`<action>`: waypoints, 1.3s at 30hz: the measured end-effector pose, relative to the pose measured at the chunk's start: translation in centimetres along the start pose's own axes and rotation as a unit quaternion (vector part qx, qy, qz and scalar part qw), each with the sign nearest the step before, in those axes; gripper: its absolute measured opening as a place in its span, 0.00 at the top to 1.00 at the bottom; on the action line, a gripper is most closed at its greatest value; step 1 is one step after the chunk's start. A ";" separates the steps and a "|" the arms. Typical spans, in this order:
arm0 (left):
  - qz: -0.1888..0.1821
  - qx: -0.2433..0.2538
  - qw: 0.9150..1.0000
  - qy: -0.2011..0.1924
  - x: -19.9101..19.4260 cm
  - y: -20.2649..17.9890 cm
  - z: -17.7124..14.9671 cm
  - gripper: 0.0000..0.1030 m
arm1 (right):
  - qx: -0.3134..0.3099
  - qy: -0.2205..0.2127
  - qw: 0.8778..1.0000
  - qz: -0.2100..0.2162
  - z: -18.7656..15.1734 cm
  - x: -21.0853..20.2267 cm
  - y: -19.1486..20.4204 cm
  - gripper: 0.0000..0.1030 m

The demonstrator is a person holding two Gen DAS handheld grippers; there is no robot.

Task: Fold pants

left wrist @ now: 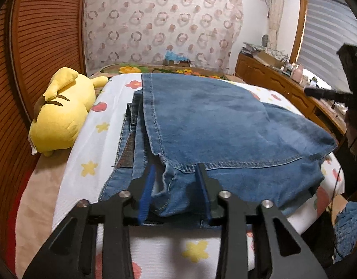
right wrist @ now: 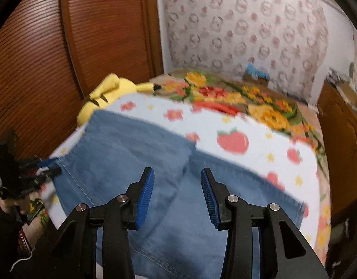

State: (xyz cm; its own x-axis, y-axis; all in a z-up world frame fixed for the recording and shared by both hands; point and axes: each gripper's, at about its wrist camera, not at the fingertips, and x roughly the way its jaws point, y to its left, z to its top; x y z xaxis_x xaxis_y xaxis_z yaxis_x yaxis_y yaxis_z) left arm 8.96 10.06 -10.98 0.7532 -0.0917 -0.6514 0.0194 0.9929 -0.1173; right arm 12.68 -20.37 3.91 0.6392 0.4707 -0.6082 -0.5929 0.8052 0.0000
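In the left wrist view, the left gripper (left wrist: 176, 186) is spread around the near edge of the folded blue denim pants (left wrist: 225, 121), which lie on the white flower-print blanket (left wrist: 90, 139). In the right wrist view, the right gripper (right wrist: 177, 196) hovers spread and empty over the pants. Pinching all the layers together should keep the fold square.

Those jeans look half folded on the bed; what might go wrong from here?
The left gripper straddles a bunched hem of the jeans with its fingers apart; closing may catch only one layer, so the fold could slip. The right gripper hovers open, holding nothing. The yellow plush toy lies close beside the jeans and could be nudged.
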 end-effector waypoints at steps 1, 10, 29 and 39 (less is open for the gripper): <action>0.004 0.002 1.000 0.003 0.2 0.0 -0.1 0.74 | 0.008 0.007 1.000 0.003 -0.8 0.6 -0.2 0.58; 0.014 -0.002 1.000 -0.012 -1.0 1.0 -0.4 0.94 | 0.031 0.048 0.998 0.002 -4.3 4.2 -0.4 0.58; -0.012 0.008 0.999 -0.033 -2.8 -1.5 0.6 0.30 | 0.014 0.051 0.998 -0.015 -7.8 5.4 0.3 0.52; -0.043 0.020 0.999 -0.025 -1.6 -5.5 0.2 0.27 | -0.009 0.052 0.998 -0.028 -8.3 5.7 1.1 0.45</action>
State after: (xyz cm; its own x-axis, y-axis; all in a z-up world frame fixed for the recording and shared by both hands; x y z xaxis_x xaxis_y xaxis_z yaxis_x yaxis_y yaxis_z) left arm 7.76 4.79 -9.14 0.7798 -0.1733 -0.6016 0.1101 0.9839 -0.1407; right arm 11.61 -19.73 -6.12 0.6174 0.3852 -0.6859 -0.5676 0.8218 -0.0493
